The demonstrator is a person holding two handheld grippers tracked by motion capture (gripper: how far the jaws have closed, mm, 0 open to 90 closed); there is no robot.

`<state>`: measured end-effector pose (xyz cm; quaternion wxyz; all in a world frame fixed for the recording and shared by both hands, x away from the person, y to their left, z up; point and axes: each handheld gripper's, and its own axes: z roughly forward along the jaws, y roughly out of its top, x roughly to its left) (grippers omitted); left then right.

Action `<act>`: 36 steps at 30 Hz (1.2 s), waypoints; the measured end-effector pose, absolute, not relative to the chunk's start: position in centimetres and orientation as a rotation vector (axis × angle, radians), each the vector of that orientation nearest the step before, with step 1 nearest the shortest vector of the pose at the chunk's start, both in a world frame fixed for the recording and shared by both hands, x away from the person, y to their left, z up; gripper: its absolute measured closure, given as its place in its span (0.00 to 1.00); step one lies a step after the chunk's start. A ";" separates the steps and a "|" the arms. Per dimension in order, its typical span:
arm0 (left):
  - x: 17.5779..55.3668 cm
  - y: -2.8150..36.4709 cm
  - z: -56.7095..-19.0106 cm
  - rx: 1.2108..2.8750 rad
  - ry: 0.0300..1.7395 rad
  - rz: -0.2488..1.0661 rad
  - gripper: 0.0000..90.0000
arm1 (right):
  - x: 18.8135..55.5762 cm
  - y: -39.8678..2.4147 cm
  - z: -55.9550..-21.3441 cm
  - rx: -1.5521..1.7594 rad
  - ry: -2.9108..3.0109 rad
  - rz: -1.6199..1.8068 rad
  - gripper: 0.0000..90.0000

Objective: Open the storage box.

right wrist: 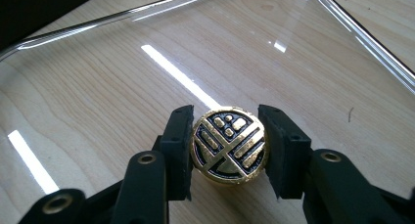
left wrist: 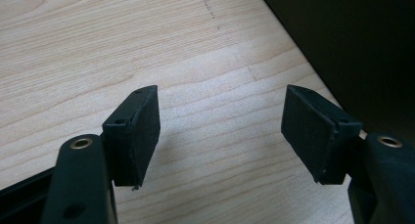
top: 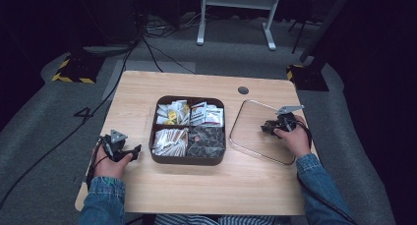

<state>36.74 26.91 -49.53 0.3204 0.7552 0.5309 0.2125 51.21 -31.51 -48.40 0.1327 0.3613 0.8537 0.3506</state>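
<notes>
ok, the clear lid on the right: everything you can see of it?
The clear lid is a transparent, glass-like square with rounded corners and a thin raised rim, lying flat on the wooden table just right of the dark compartment tray. At its centre sits a round gold-and-black patterned knob. The right claw is closed on that knob from both sides.

Blue denim sleeves [top: 104, 198] are worn on both forearms. Each gripper is built from 2 black jaws with flat black pads [left wrist: 139, 136], brass-ringed screw holes and a black cable. A grey three-cornered plate [top: 289, 108] is mounted at the right gripper's [right wrist: 229, 145] 12 o'clock side.
</notes>
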 end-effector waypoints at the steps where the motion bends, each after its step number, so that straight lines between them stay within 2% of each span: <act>1: 36.7 26.9 -49.5 1.984 1.395 0.559 0.35 | 51.2 -31.5 -48.4 1.050 2.476 1.015 0.66; 9: 36.8 26.8 -49.5 1.984 1.394 0.559 0.35 | 51.2 -31.5 -48.8 1.066 2.459 1.013 0.65; 15: 36.8 26.8 -49.5 1.979 1.392 0.562 0.35 | 51.2 -31.3 -48.9 1.124 2.433 1.087 0.52; 20: 36.8 26.9 -49.4 1.978 1.391 0.563 0.35 | 51.1 -31.1 -48.6 1.123 2.407 1.105 0.48; 36: 36.9 26.7 -49.0 1.964 1.378 0.558 0.35 | 50.3 -30.7 -46.2 1.077 2.339 1.169 0.44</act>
